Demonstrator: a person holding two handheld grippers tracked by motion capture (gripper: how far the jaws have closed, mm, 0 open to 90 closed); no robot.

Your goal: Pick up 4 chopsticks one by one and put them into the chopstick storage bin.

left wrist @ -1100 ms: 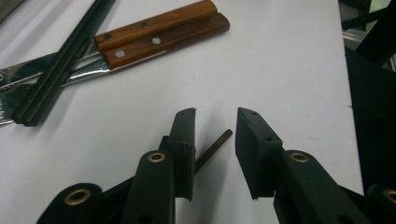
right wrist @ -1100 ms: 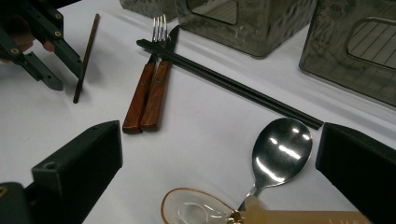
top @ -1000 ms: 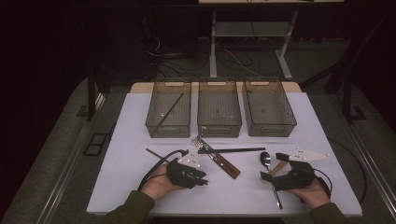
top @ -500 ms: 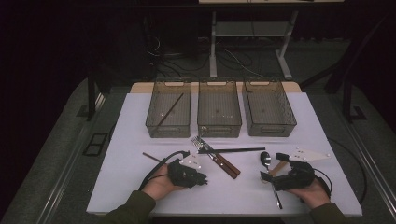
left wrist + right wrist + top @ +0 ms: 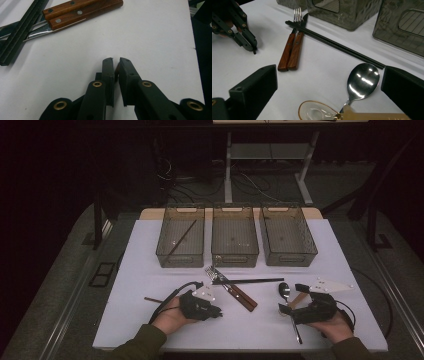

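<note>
Where the left gripper [image 5: 218,312] meets the tabletop [image 5: 140,270], a brown stick [image 5: 152,299] lies near the front edge, left of centre. Its free end points toward the left edge. In the left gripper view, a brown sliver of the stick [image 5: 116,71] sits between the pads of the left gripper [image 5: 115,60]. The jaws have just been closing and now stand nearly together, pressed on the stick, with their tips at the tabletop.

Just beyond the left gripper, toward the centre, lie a fork [image 5: 220,277] and a knife [image 5: 299,45]. Their wooden handles are side by side and touching. A pair of black chopsticks [image 5: 250,281] lies across the two blades.

The right gripper [image 5: 292,298] rests near the front right corner. Its jaws are spread wide and hold nothing. In the right gripper view, a steel spoon [image 5: 363,80] and a clear spoon [image 5: 317,112] lie between the jaws of the right gripper [image 5: 329,75]; neither touches a pad.

Three trays [image 5: 235,257] stand in a row along the rear edge. The left tray holds a second brown stick [image 5: 182,240].
</note>
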